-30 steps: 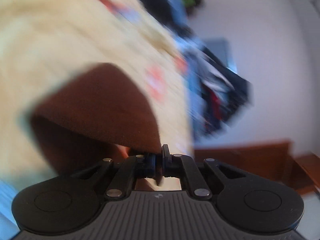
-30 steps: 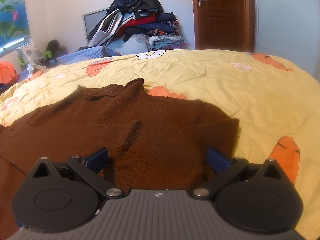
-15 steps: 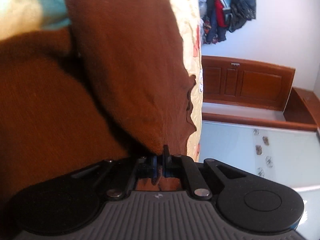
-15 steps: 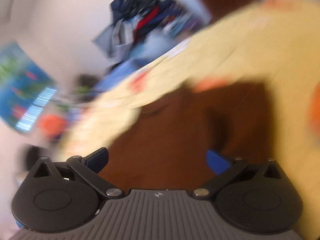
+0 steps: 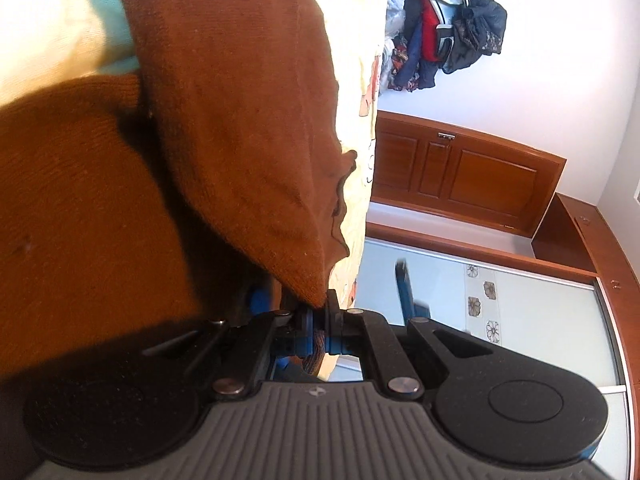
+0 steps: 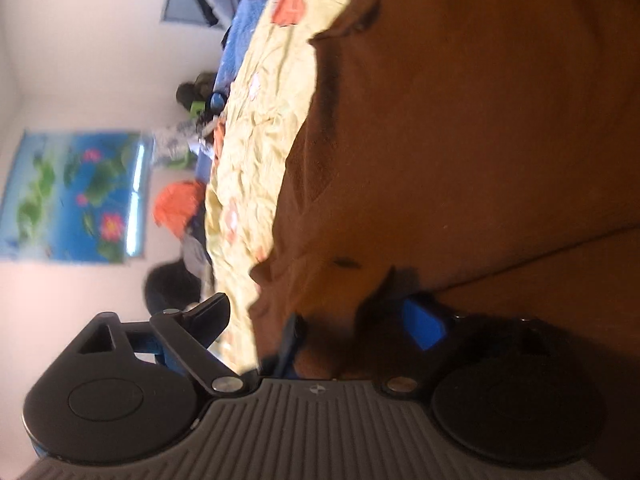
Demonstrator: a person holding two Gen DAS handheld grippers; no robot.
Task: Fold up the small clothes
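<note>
A brown knitted sweater [image 5: 224, 128] lies on a yellow bedsheet with orange prints [image 6: 256, 148]. Both wrist views are rolled sideways. My left gripper [image 5: 318, 308] is shut on an edge of the sweater, and a fold of it hangs from the jaws. The sweater also fills the right wrist view [image 6: 460, 152]. My right gripper [image 6: 316, 320] is open, with its jaws spread on either side of the sweater's near edge. The cloth covers part of its right finger.
A pile of clothes [image 5: 444, 28] is stacked against the white wall beyond the bed. A wooden door [image 5: 460, 176] and a glass panel are at the right. A lotus poster [image 6: 76, 196] hangs on the wall, with clutter beside the bed.
Both grippers have rolled about a quarter turn onto their sides. The left one stayed shut on the sweater and lifted a fold; the right one came close against the sweater's edge, still open.
</note>
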